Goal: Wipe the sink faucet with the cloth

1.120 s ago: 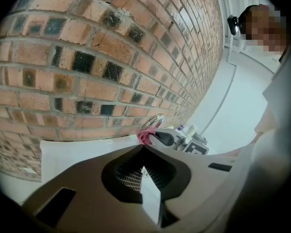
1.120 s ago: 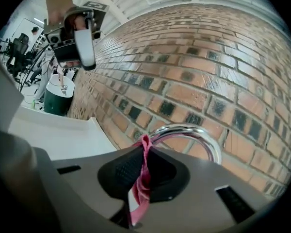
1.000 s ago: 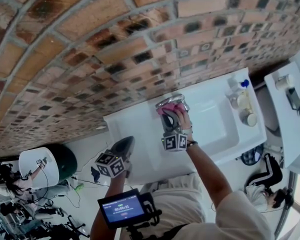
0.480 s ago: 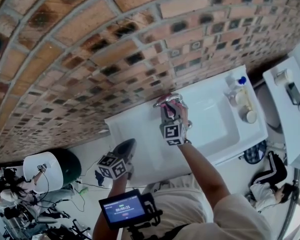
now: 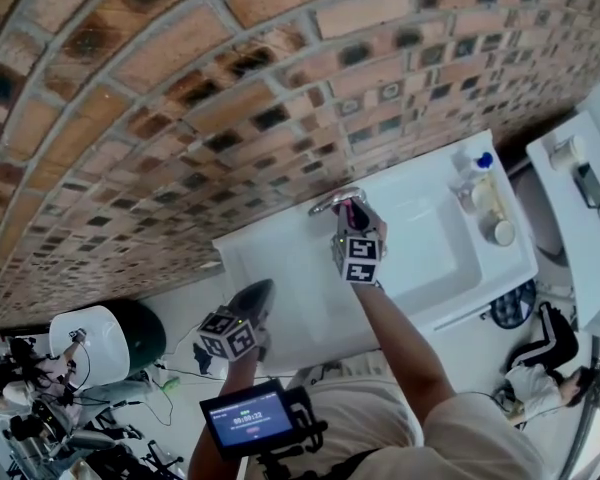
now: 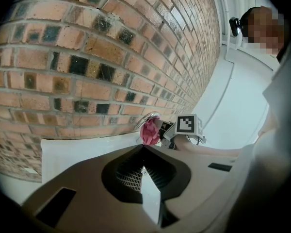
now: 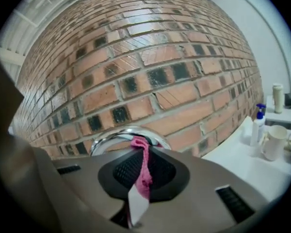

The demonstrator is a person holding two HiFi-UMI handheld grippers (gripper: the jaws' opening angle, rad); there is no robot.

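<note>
Directly against brick wall (image 5: 180,98) stands white sink (image 5: 270,268) with faucet (image 5: 332,200).

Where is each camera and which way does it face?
Head view: on the head, looking down at white sink; left gripper, right gripper, right forearm show.
Left gripper view: faces brown brick wall past its shut jaws; right forearm shows.
Right gripper view: faces curved chrome faucet; jaws shut on pink cloth.
All three share faucet and cloth.

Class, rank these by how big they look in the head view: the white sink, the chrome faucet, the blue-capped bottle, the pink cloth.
1. white sink, by far the largest.
2-3. chrome faucet and blue-capped bottle look about alike, so they are not ranked.
4. pink cloth, only a sliver showing.
</note>
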